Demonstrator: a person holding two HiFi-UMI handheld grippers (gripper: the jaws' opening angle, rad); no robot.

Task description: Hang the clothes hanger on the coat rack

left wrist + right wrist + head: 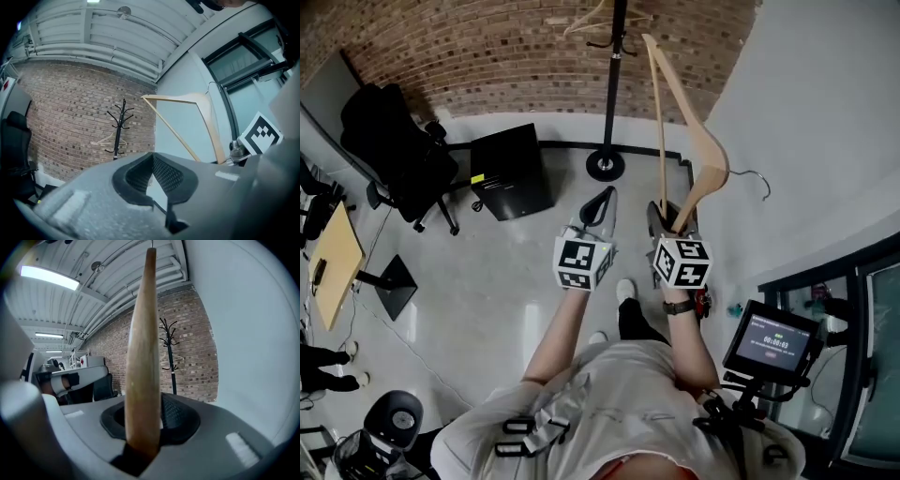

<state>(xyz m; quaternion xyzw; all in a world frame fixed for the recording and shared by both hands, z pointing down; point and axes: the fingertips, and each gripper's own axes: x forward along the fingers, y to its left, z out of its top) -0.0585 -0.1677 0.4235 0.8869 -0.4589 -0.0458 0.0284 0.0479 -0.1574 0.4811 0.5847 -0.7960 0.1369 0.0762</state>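
Observation:
A wooden clothes hanger (694, 122) stands upright in my right gripper (671, 219), which is shut on one of its arms. Its metal hook (755, 178) points right, toward the white wall. In the right gripper view the hanger (144, 343) rises straight up from between the jaws (145, 414). The black coat rack (612, 84) stands ahead against the brick wall, its round base (606, 166) on the floor, still some way off. My left gripper (598, 208) is level beside the right one, shut and holding nothing (153, 159). The left gripper view shows the hanger (206, 122) and the rack (121, 129).
Another pale hanger (107, 139) hangs on the rack. A black office chair (394, 150) and a black box (511, 169) stand at the left of the rack. A curved white wall (806, 112) runs along the right. A small screen on a stand (773, 342) is at my right.

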